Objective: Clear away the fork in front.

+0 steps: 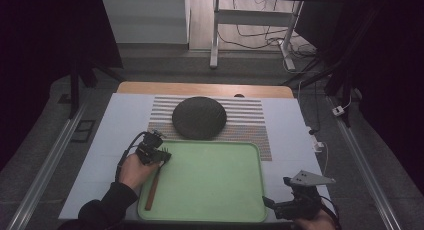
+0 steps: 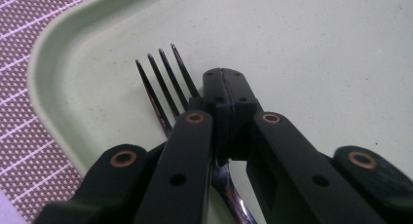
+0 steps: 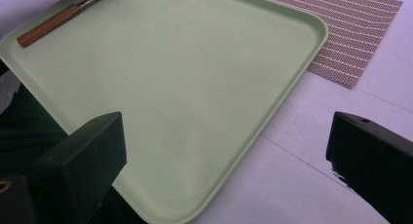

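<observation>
A fork (image 1: 154, 185) with a wooden handle lies along the left side of a green tray (image 1: 215, 180). My left gripper (image 1: 159, 152) is at the fork's head, jaws pressed together. In the left gripper view the tines (image 2: 163, 83) stick out to the left of my left gripper (image 2: 224, 75), and the metal neck runs up between the jaws. My right gripper (image 1: 277, 192) hovers off the tray's near right corner, open and holding nothing. In the right gripper view my right gripper (image 3: 226, 131) faces the tray (image 3: 185, 63), with the fork's handle (image 3: 48, 25) at its far side.
A dark round plate (image 1: 199, 117) rests on a striped placemat (image 1: 245, 115) just beyond the tray. A white sheet (image 1: 115, 135) covers the table. The floor beyond holds desk legs and cables (image 1: 260, 40).
</observation>
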The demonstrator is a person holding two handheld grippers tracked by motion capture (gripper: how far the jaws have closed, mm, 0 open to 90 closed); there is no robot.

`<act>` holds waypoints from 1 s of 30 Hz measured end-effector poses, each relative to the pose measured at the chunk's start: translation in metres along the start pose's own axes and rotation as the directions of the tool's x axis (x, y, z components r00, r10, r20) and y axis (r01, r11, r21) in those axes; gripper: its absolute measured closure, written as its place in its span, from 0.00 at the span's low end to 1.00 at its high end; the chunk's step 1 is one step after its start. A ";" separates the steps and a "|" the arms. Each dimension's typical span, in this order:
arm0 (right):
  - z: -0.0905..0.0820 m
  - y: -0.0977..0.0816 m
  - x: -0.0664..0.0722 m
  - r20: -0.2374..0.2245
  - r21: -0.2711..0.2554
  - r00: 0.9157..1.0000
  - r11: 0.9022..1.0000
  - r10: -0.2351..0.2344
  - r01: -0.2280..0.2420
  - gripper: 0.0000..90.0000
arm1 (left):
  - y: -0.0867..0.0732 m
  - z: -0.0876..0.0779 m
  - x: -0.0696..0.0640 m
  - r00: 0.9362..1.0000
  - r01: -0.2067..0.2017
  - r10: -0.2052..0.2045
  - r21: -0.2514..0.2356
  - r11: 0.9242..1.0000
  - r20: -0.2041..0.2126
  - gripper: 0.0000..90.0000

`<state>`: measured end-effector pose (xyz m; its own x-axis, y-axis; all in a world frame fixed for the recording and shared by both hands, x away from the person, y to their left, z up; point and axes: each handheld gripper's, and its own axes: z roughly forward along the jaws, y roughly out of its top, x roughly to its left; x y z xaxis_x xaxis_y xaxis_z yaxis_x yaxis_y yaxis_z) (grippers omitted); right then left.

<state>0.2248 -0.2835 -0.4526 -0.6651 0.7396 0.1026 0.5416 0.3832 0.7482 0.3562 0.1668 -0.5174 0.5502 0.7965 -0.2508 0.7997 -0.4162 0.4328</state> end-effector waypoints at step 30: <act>0.000 0.000 0.001 0.006 0.003 1.000 1.000 0.000 0.000 0.01 | -0.043 -0.082 -0.010 0.983 -0.066 0.121 -0.345 0.936 0.138 0.18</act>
<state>0.2245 -0.2829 -0.4524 -0.6622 0.7429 0.0982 0.5427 0.3850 0.7464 0.2971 0.2130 -0.4625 0.6705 0.6721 -0.3141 0.6295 -0.2913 0.7204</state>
